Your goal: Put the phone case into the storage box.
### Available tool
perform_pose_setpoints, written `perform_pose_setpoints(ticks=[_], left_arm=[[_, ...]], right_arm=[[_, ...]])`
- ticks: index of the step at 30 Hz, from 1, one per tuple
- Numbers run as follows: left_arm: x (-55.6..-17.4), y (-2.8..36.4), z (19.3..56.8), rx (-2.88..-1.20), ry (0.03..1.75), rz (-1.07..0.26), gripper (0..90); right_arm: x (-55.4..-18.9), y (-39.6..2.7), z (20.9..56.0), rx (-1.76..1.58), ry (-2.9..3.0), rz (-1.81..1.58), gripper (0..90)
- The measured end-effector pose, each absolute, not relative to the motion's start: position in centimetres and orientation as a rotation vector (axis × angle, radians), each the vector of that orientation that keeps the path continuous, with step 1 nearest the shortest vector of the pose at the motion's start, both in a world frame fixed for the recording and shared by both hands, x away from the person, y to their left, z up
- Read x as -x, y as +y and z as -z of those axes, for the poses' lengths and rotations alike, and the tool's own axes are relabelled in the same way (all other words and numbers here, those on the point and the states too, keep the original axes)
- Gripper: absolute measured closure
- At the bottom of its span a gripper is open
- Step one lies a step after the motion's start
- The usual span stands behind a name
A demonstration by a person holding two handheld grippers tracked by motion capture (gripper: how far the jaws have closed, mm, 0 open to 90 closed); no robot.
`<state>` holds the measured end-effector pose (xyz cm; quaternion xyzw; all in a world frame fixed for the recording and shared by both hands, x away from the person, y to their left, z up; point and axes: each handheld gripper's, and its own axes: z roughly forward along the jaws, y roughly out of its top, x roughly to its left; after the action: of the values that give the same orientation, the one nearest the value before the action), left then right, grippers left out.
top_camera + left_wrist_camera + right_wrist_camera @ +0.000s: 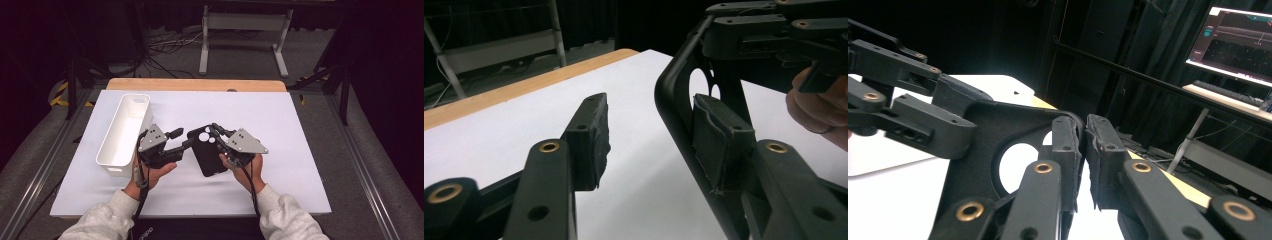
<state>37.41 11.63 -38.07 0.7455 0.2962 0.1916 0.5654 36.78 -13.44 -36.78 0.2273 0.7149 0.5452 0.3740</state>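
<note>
- Hands at the near edge of the white table top [280,125] carry the two claws, and between them, lifted and tilted above the table's middle, is the task's thing: a thin black moulded phone case with round camera cut-outs [210,150].
- The right gripper [1083,160] is clamped on the case's rim, pads pressed nearly together with only the thin wall between them.
- The left gripper [651,145] stands half apart; one pad [716,137] lies against the case's inside face, the other pad [591,132] is well clear, so it probably has no grip yet.
- The case looks light, thin and somewhat flexible, with a smooth, perhaps slippery, skin; the stiffer rim beside the cut-outs seems the best hold.
- Farther left stands a long white plastic bin [125,132], well apart.
</note>
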Motion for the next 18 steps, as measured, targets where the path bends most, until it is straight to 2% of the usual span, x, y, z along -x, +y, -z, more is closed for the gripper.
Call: perform_pose_setpoints(ticks=[5,11,18], left_arm=[[-37.44,11.65,38.14,-1.751,0.692,-0.43,54.4],[-37.4,11.73,38.08,-1.749,0.676,-0.428,65.4],[-37.41,11.97,37.89,-1.742,0.677,-0.428,68.7]], right_arm=[[-36.62,-13.28,36.9,-0.57,1.829,-1.394,83.6],[-36.48,-13.14,36.99,-0.558,1.825,-1.395,83.6],[-36.37,-13.03,37.07,-0.542,1.823,-1.402,83.5]])
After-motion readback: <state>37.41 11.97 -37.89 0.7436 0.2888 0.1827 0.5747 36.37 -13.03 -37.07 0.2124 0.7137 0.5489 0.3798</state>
